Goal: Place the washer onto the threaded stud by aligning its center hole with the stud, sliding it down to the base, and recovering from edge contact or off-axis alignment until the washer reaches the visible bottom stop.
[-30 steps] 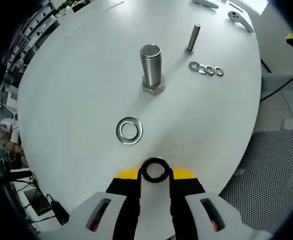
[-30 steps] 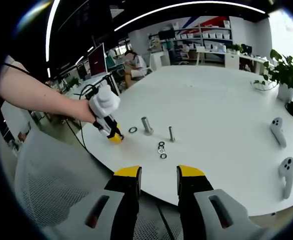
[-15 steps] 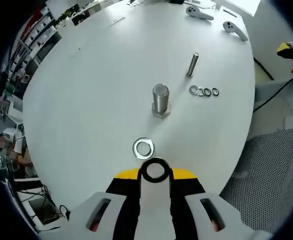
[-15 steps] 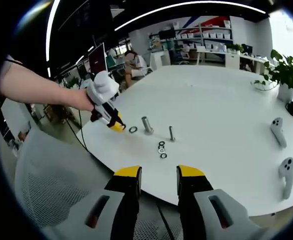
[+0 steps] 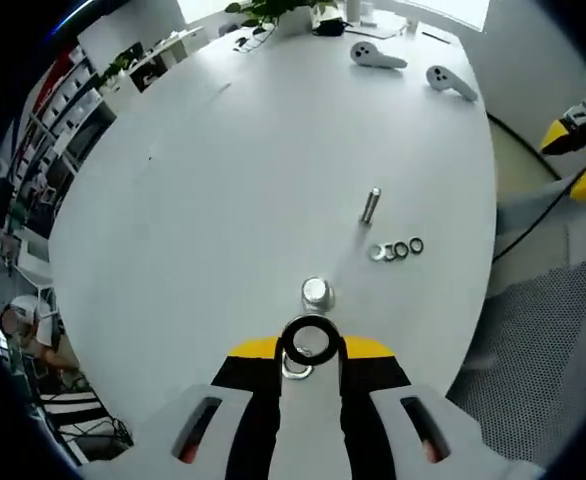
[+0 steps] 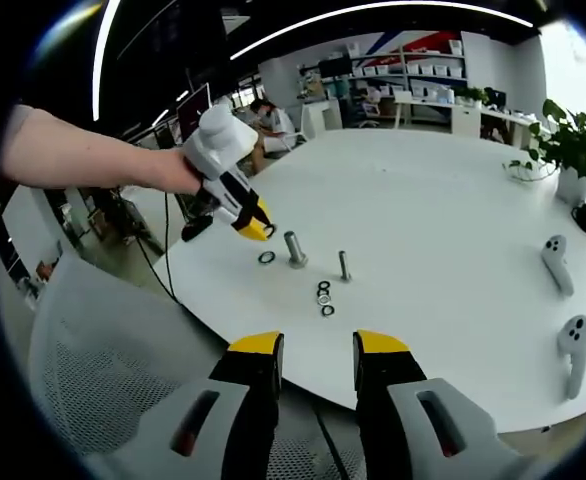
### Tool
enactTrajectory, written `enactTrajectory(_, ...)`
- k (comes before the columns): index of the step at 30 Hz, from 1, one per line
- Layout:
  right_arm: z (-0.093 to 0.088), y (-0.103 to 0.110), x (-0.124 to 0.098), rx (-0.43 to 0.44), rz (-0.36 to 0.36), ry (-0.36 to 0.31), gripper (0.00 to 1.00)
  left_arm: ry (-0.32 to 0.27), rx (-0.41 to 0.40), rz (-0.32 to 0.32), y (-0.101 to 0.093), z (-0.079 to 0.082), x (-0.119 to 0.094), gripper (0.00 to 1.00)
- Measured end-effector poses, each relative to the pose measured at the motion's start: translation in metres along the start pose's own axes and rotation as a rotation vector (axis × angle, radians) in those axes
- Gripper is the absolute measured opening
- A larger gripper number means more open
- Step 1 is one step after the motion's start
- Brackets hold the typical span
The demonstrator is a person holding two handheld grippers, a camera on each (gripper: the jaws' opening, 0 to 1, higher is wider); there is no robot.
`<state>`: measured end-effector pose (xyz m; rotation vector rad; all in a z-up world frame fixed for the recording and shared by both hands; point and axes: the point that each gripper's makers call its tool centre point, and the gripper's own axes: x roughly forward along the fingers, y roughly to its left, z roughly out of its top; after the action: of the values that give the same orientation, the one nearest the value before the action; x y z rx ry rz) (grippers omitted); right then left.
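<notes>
Left gripper: jaws closed on a washer, ring held upright at the tips with its hole showing; in the right gripper view, held up in a hand above the table's near edge
Washer in hand: thin, stiff steel, light and slick; pinched by the rim, so likely to pivot or slip if it clips the thread; best kept gripped at the outer edge with the hole free
Second washer: flat on the table, just peeking out beneath the jaw tips; seen beside the stud in the right gripper view
Threaded stud: standing upright just beyond the tips, seen nearly end-on from above; held washer above it, not yet threaded on; hole and stud top close to lined up, by the look of it
Stud base: hex collar at the foot, the likely bottom stop; partly hidden from this angle
Farther out: thinner bolt upright; row of small washers beside it
White table: round; two controllers near its far edge
Right gripper: well back off the table; jaws a narrow gap apart, holding nothing
</notes>
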<state>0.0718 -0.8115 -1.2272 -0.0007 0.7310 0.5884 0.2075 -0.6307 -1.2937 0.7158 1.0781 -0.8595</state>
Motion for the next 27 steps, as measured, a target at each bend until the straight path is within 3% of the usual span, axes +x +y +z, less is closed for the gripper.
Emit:
enactTrajectory(13, 0.001, 0.0, 0.0, -0.001, 0.002, -0.004, 0.3, 0.004, 0.047, -0.016, -0.003, 0.022, 0.006, 0.19)
enactTrajectory(27, 0.001, 0.0, 0.0, -0.001, 0.005, -0.003, 0.3, 0.06, 0.082, -0.031, -0.003, 0.023, 0.02, 0.19)
